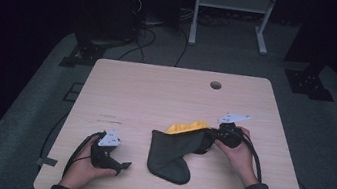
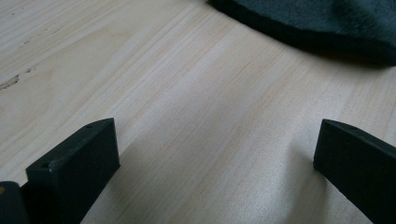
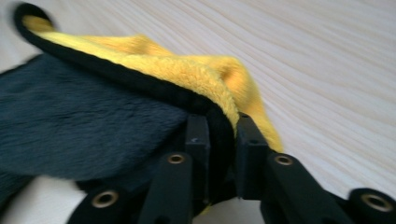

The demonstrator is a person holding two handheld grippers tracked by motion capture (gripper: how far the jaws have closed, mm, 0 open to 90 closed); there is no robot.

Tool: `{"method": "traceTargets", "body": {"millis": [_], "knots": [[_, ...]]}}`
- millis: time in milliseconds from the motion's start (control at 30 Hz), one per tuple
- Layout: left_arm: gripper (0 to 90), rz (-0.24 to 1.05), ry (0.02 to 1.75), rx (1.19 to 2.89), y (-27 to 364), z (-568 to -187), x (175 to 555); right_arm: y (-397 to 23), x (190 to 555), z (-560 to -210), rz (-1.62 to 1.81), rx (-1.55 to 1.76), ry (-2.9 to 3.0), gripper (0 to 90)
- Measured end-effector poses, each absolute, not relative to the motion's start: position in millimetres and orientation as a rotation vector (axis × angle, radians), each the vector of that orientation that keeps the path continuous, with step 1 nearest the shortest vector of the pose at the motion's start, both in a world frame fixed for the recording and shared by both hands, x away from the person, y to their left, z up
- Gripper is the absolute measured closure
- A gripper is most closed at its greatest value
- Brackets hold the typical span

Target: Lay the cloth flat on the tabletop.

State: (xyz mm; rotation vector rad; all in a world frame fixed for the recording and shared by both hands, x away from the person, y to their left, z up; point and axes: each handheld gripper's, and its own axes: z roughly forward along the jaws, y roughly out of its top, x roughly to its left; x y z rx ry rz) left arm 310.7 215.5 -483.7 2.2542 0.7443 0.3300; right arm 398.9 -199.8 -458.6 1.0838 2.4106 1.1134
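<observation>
Pale wood runs under everything, the table (image 1: 156, 93) bare at my left where my left gripper (image 1: 115, 163) rests low near the front edge, its jaws spread wide with nothing between them, only grain showing in the gap in the left gripper view; the cloth's (image 1: 171, 151) dark edge lies well beyond them. Moving across, the cloth sits right of the table's middle, a thick dark grey piece with a bright yellow fleecy lining (image 1: 187, 127), one end drooping flat on the wood and the far end lifted. At the right, my right gripper (image 1: 210, 137) has its jaws pinched tight on the cloth's black bound edge (image 3: 140, 84), the grey side to one side and the yellow fleece folded over the other. I judge the risk is in that grip: it bites only a thin rim of plush fabric, so a quick pull could let it slide out, or drag the whole piece across the smooth table instead of unfolding it, since my left gripper holds nothing down
</observation>
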Motion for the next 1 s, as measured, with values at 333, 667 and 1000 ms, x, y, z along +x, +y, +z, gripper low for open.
{"method": "traceTargets", "body": {"millis": [333, 667, 1000], "knots": [[24.7, 0.329, 0.755, 2.205, 217.3, -479.1, 312.4, -224.4, 379.0, -444.3, 1.21, 1.071, 2.4, 48.7], [35.0, 0.33, 0.689, 2.131, 197.8, -462.3, 328.7, -251.1, 347.7, -439.7, 1.258, 1.02, 2.427, 43.8], [35.2, 0.344, 0.62, 2.117, 166.9, -452.5, 362.0, -288.3, 321.5, -448.6, 1.222, 1.069, 2.399, 42.3]]}}
